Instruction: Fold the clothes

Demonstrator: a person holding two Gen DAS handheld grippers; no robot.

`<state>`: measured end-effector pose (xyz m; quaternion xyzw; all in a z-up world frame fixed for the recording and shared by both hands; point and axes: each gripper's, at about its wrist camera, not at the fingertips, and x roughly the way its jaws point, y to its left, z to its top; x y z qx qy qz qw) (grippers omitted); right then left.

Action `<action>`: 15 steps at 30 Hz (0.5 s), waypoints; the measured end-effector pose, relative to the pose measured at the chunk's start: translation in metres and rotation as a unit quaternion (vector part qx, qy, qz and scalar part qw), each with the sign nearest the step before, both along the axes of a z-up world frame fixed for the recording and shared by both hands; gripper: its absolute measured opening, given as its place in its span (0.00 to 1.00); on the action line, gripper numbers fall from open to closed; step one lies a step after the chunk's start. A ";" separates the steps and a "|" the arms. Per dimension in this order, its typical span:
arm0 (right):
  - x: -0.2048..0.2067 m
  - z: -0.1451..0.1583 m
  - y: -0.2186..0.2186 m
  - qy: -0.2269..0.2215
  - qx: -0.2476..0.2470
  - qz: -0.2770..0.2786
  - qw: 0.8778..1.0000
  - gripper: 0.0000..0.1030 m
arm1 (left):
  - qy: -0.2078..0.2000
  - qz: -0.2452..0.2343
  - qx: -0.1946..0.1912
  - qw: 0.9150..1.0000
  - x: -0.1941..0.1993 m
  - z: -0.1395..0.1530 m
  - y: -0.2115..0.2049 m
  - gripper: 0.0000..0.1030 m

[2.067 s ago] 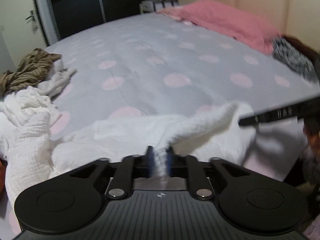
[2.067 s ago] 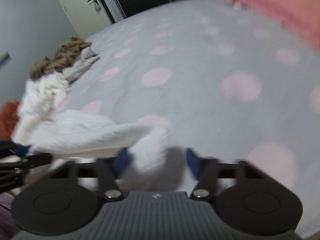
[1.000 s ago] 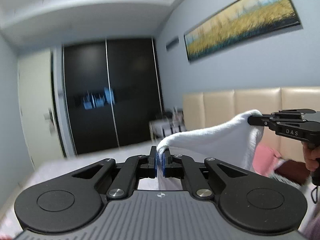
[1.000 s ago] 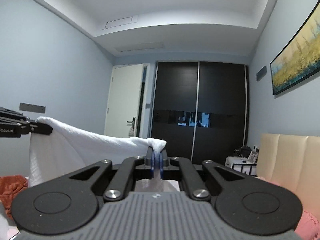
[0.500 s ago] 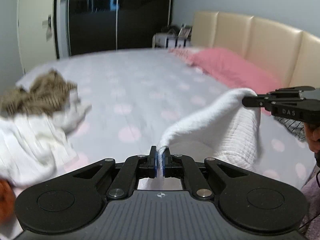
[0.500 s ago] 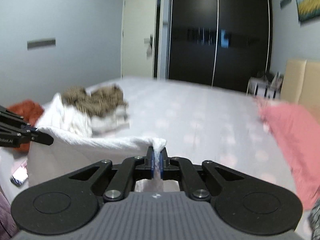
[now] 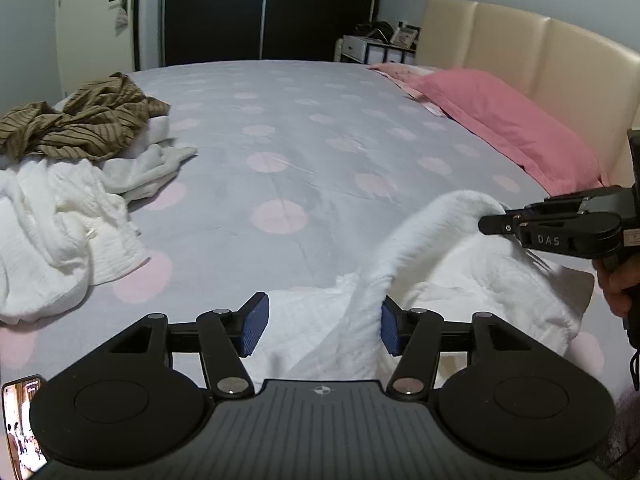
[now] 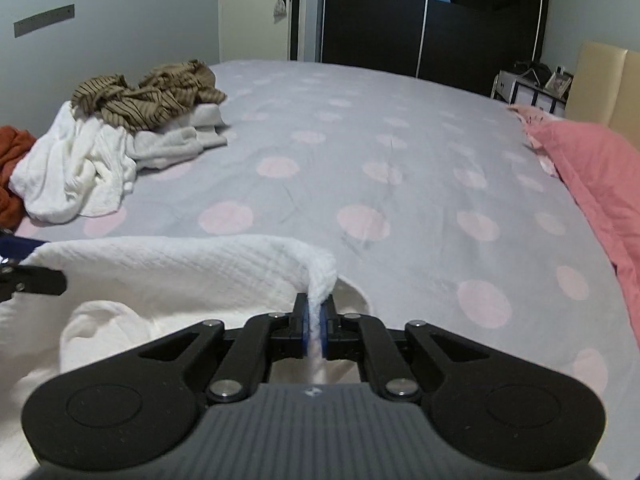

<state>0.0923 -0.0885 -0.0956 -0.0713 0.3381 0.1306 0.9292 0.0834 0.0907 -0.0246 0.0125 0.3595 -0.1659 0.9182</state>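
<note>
both wrist views low over bed (image 7: 280, 152), facing wardrobe (image 8: 420, 12); share clothes pile (image 7: 80, 120).

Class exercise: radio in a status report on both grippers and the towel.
Left gripper just opened, towel loose between. Right gripper pinching a corner. Towel down on bed. Nothing in the way.

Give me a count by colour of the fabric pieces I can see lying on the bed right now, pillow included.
White, the towel being folded and the crumpled pieces in the pile: at least 2, the exact number in the pile is unclear
Brown striped garment: 1
Rust-orange cloth: 1
Pink pillow: 1
Total: at least 5
</note>
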 end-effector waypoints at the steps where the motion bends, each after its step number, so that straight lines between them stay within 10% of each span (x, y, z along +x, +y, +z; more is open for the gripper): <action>1: 0.000 0.000 -0.003 0.000 -0.003 -0.003 1.000 0.11 | -0.002 0.000 0.000 1.000 -0.001 0.001 0.001 0.53; 5: 0.011 -0.004 -0.001 -0.001 0.001 -0.014 1.000 0.43 | -0.013 0.013 -0.006 1.000 -0.006 0.005 0.006 0.57; 15: -0.010 0.017 -0.018 -0.030 0.015 -0.029 0.999 0.57 | -0.041 0.019 -0.036 0.998 -0.018 0.026 0.005 0.63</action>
